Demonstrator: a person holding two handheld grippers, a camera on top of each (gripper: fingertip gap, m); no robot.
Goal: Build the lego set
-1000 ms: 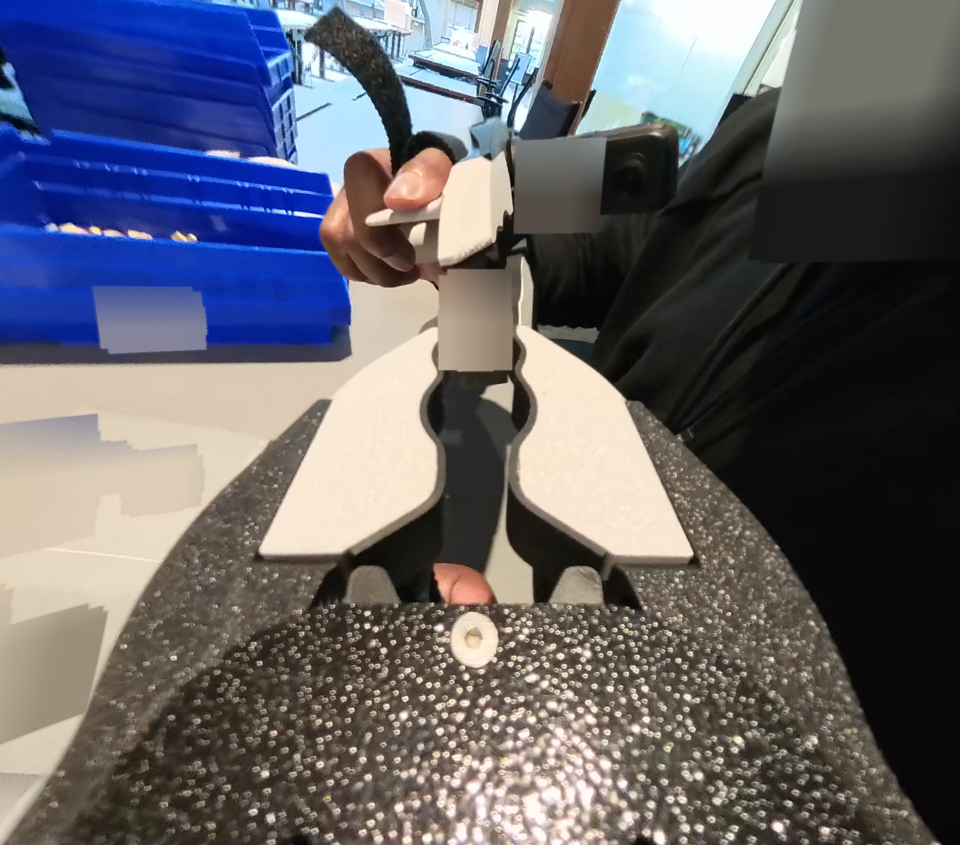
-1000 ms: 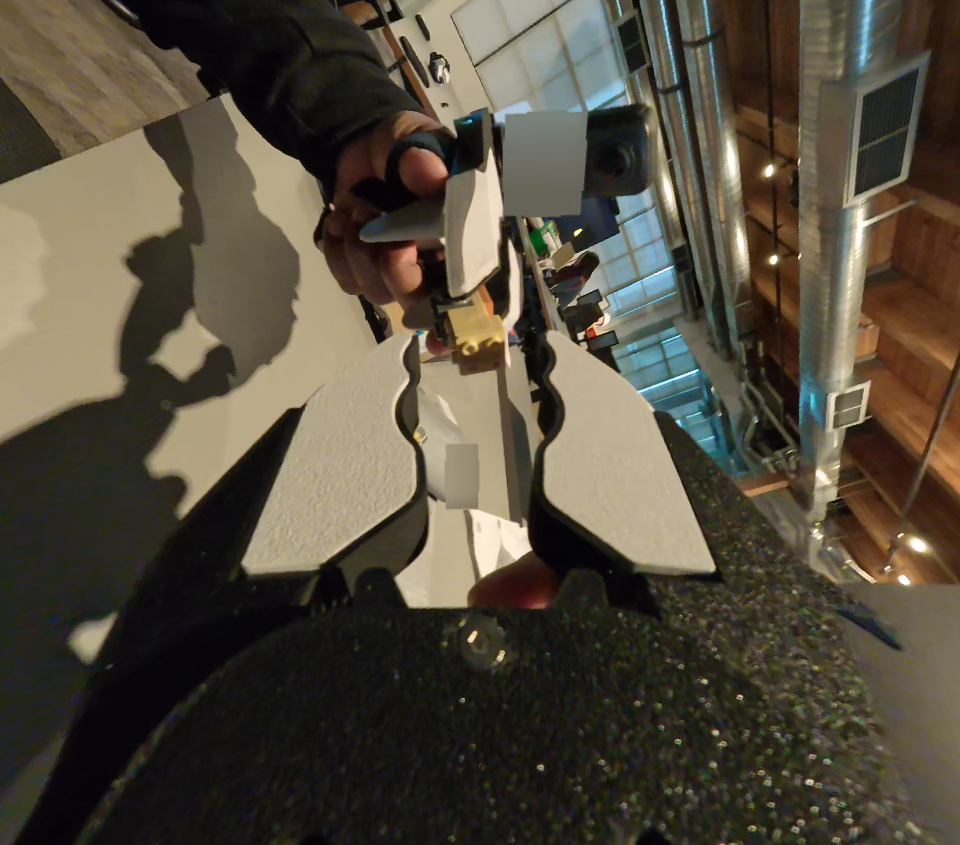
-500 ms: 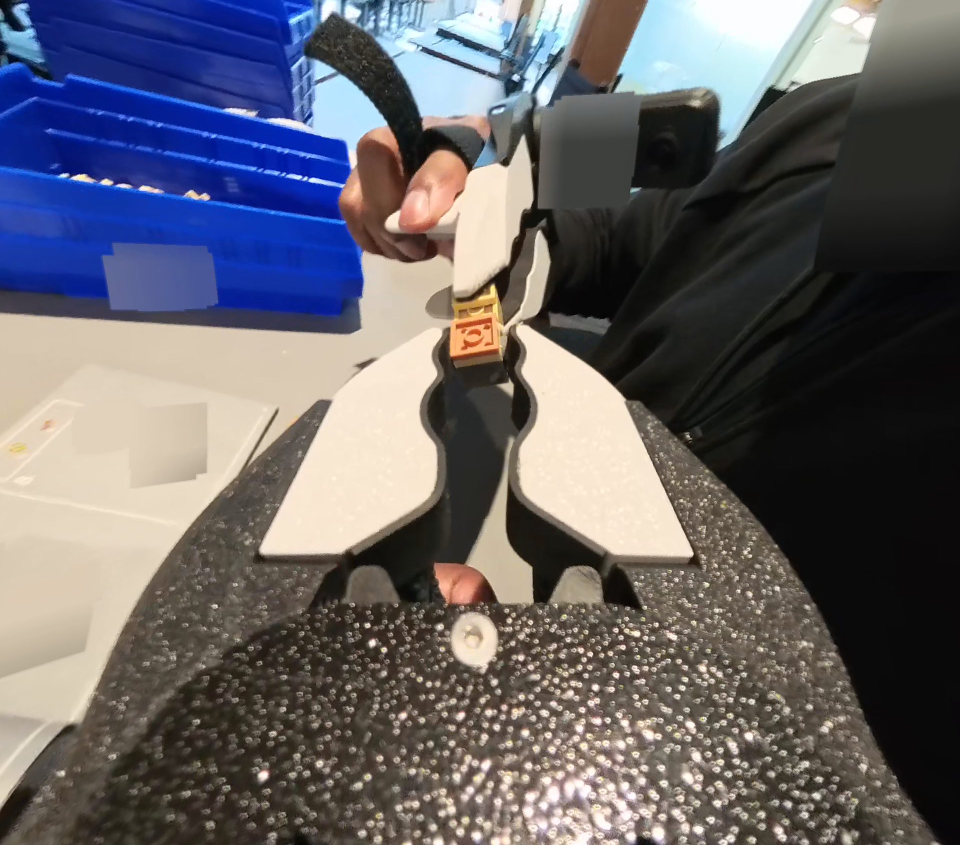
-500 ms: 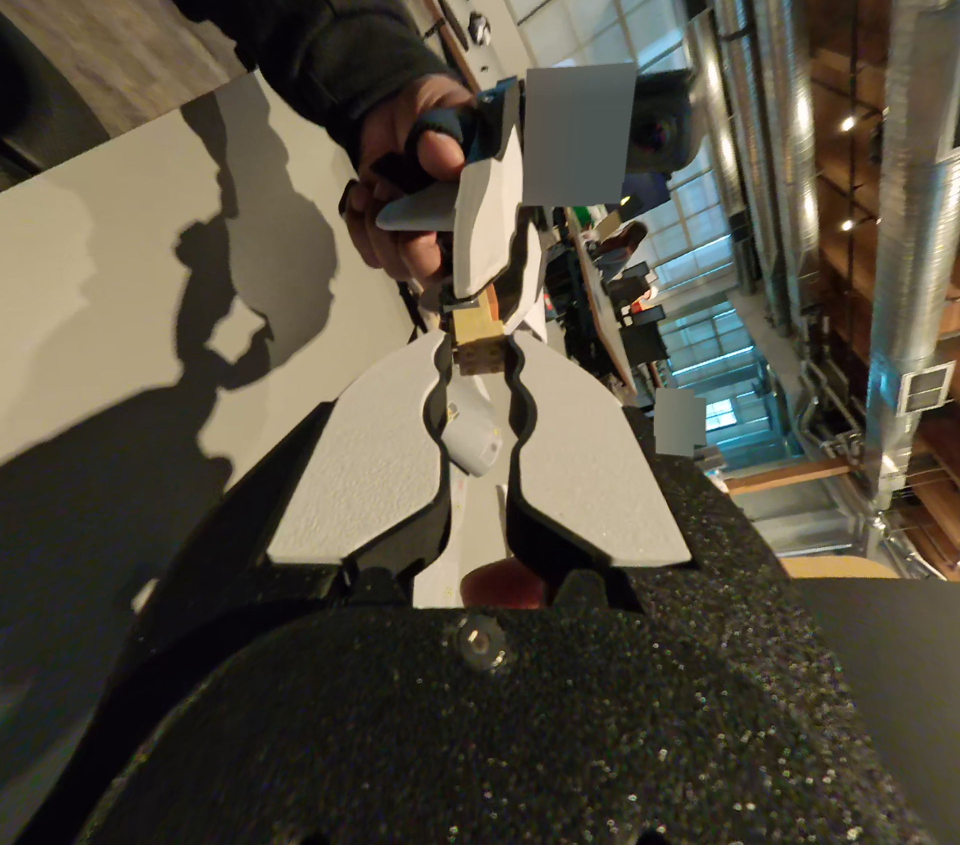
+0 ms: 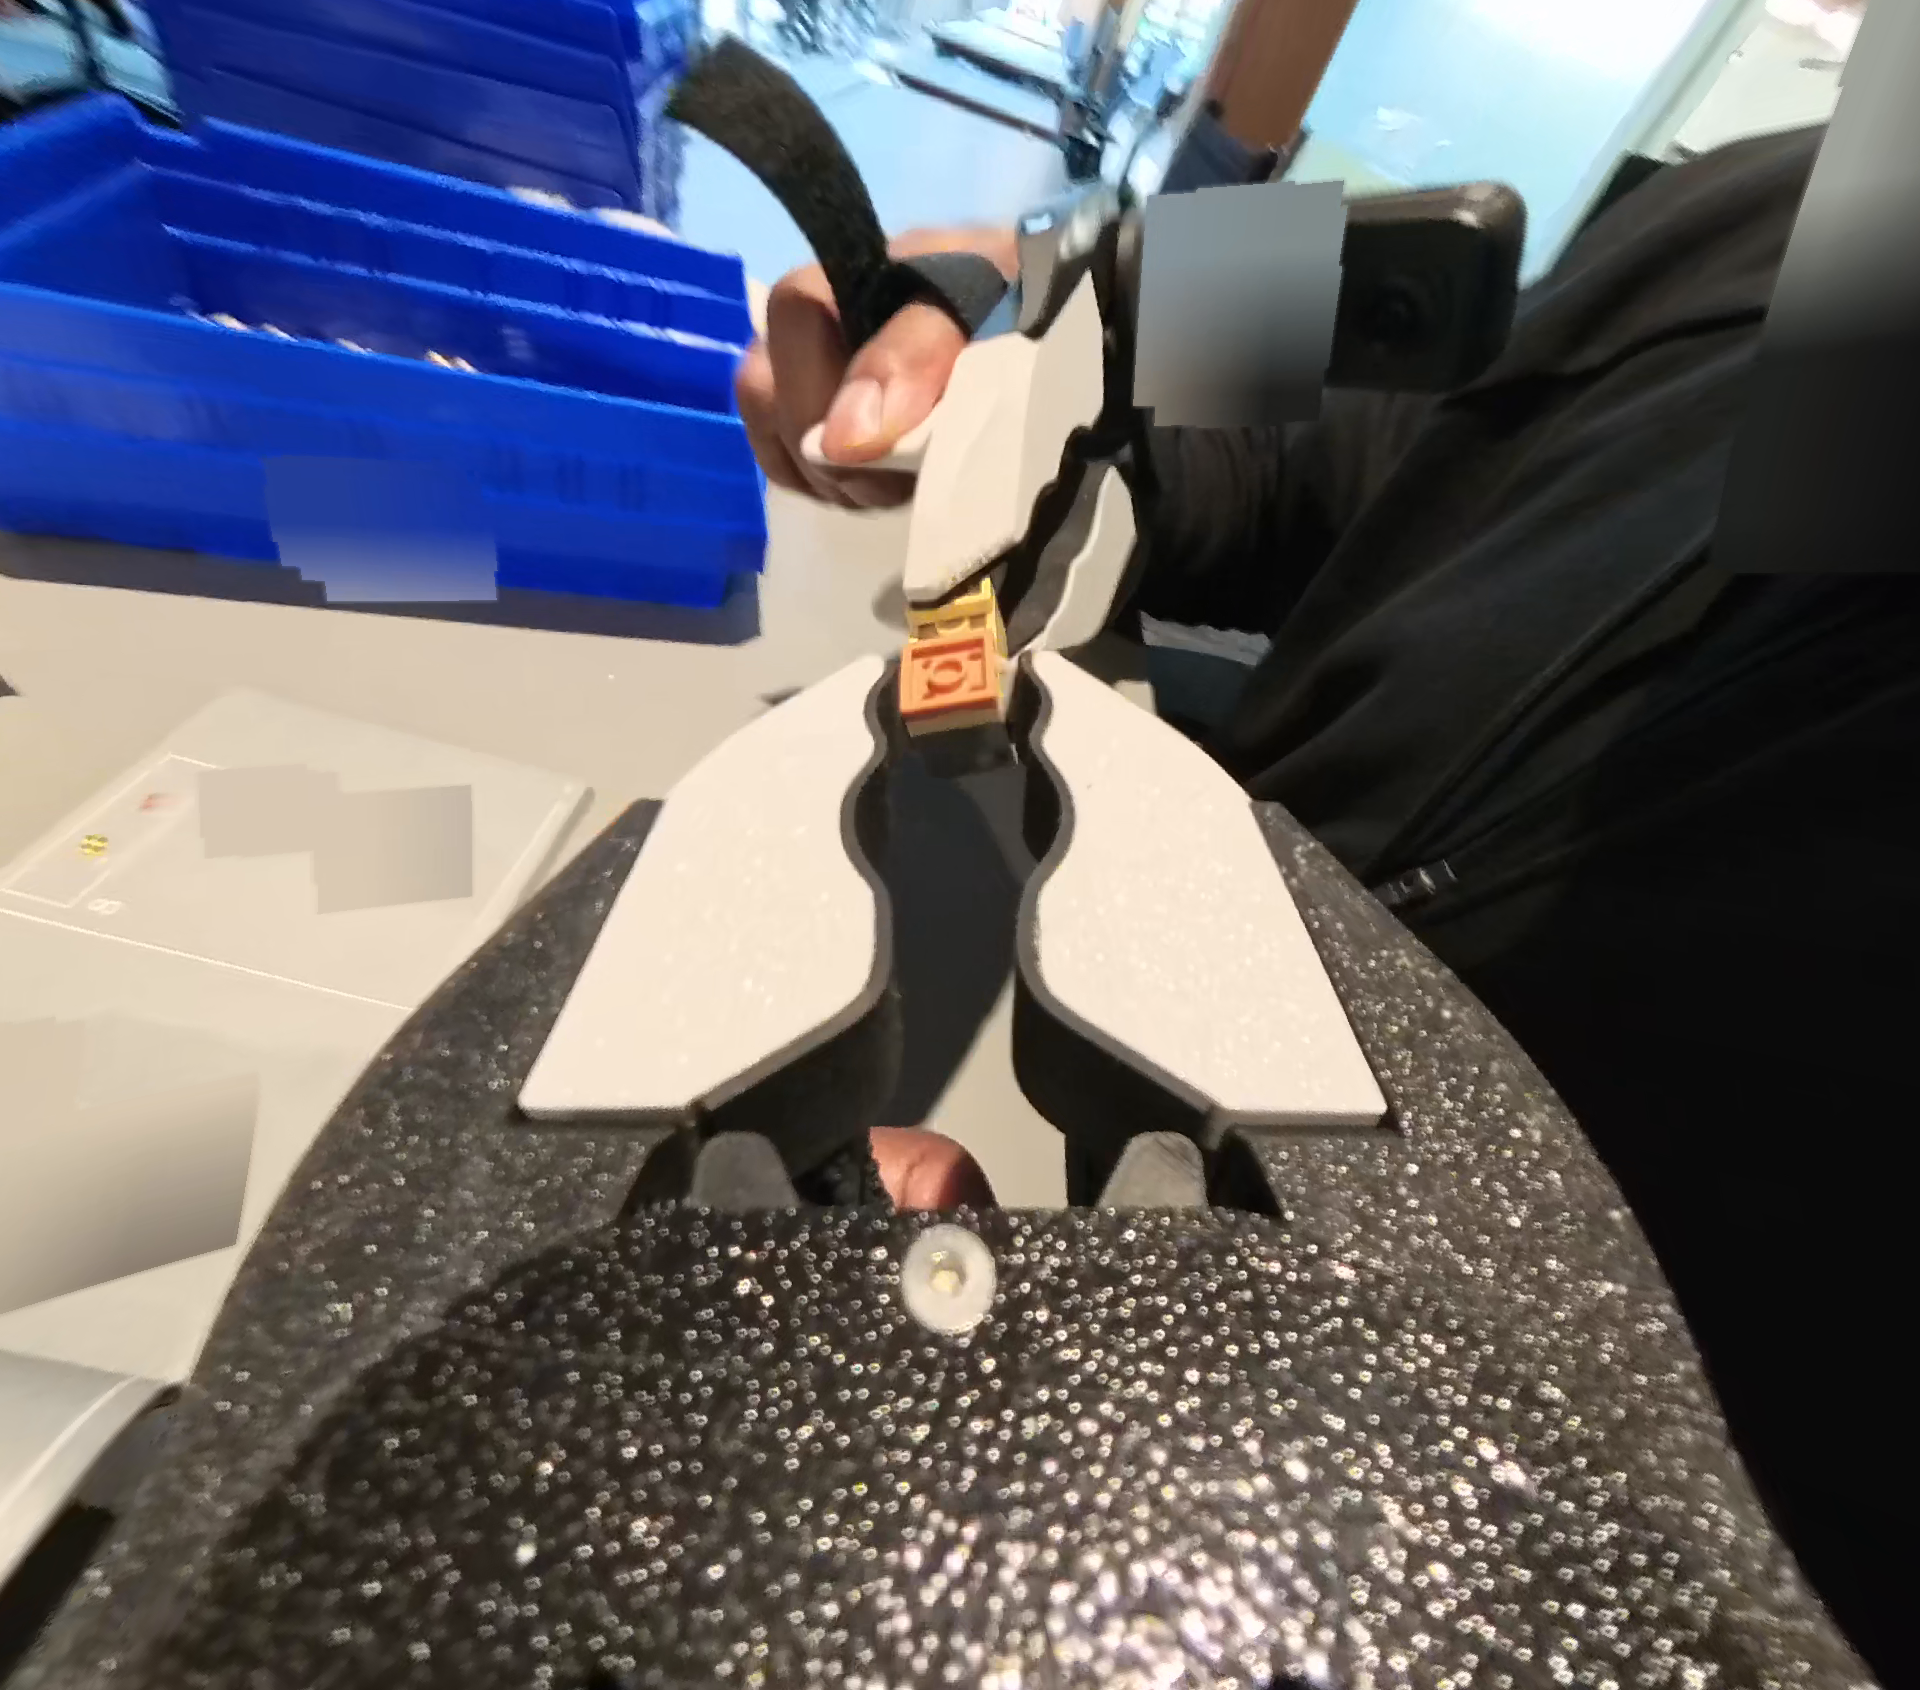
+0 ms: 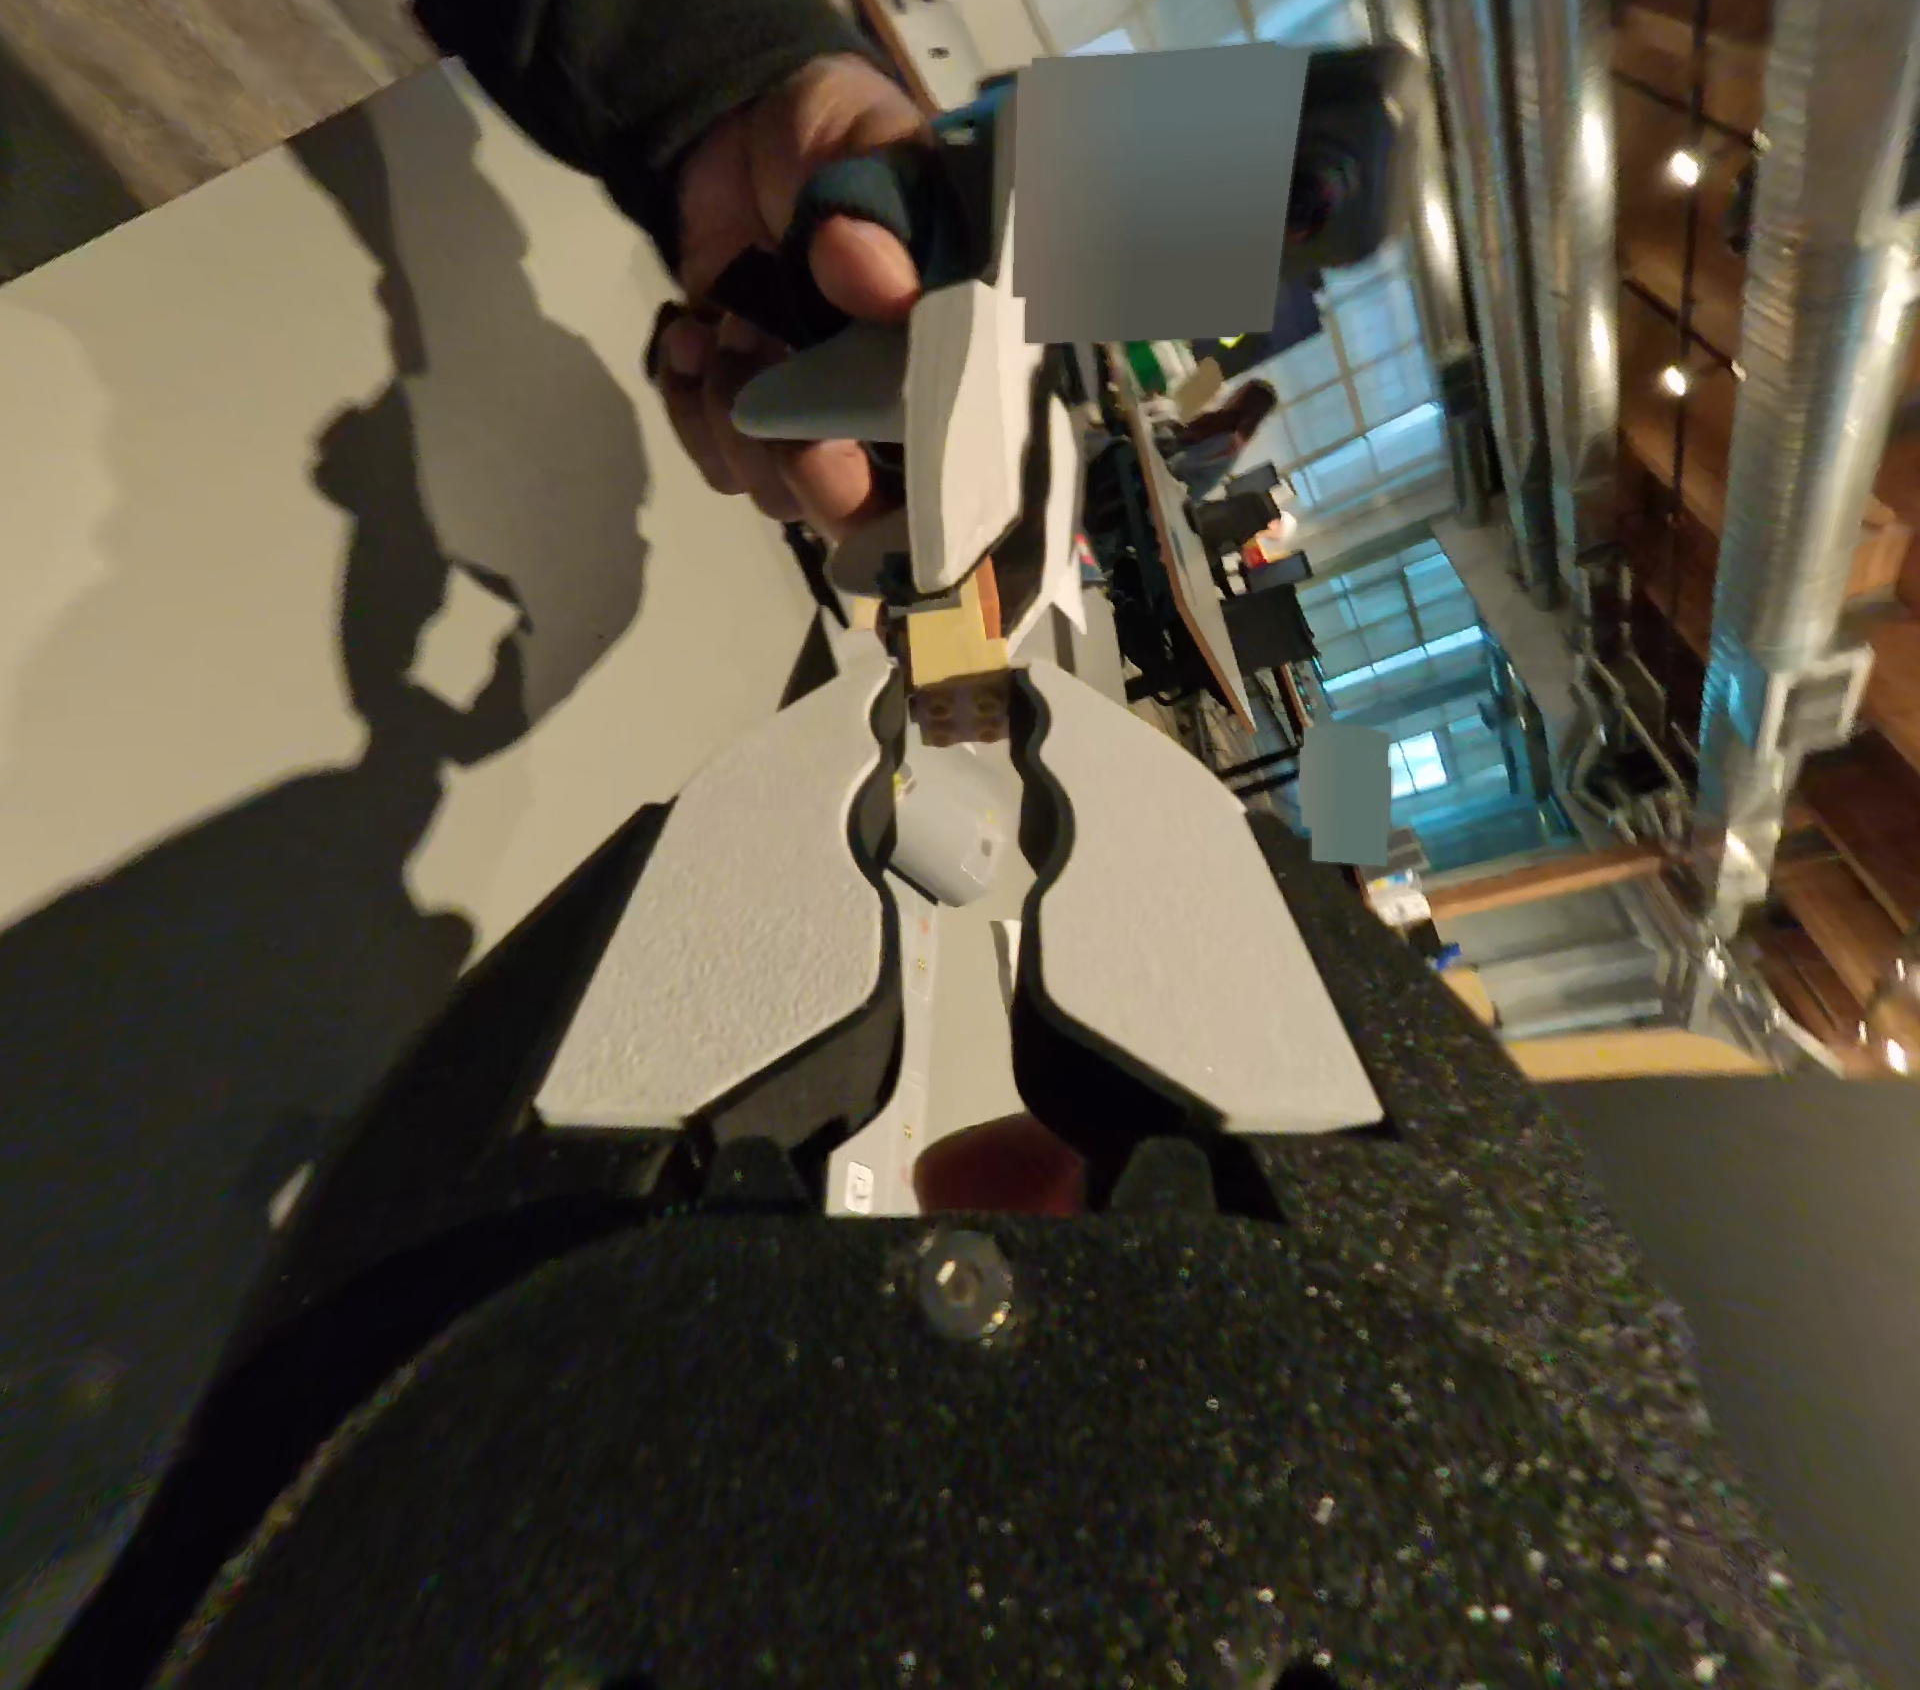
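A small brick stack is held in the air between both grippers, tip to tip. In the left wrist view my left gripper [image 5: 954, 693] is shut around its orange brick [image 5: 948, 682], with a yellow brick [image 5: 956, 617] on top at the tips of the right gripper [image 5: 1003, 601]. In the right wrist view my right gripper [image 6: 958, 705] is shut around the stack's dark studded end [image 6: 956, 715]. The tan brick [image 6: 945, 648] runs up into the left gripper [image 6: 961, 586], which is turned edge-on.
Blue parts bins [image 5: 364, 352] stand at the back left of the grey table [image 5: 623, 684]. A white instruction sheet [image 5: 125, 965] lies at the left. A person's black jacket [image 5: 1558, 705] fills the right. A grey rounded part [image 6: 951, 840] shows below the right gripper. Only a small space, under 4 cm, lies between the two pairs of fingers.
The right gripper's jaws have narrowed from open to closed around the stack. The two grippers have come closer together, tip to tip, and the left wrist view has tilted slightly.
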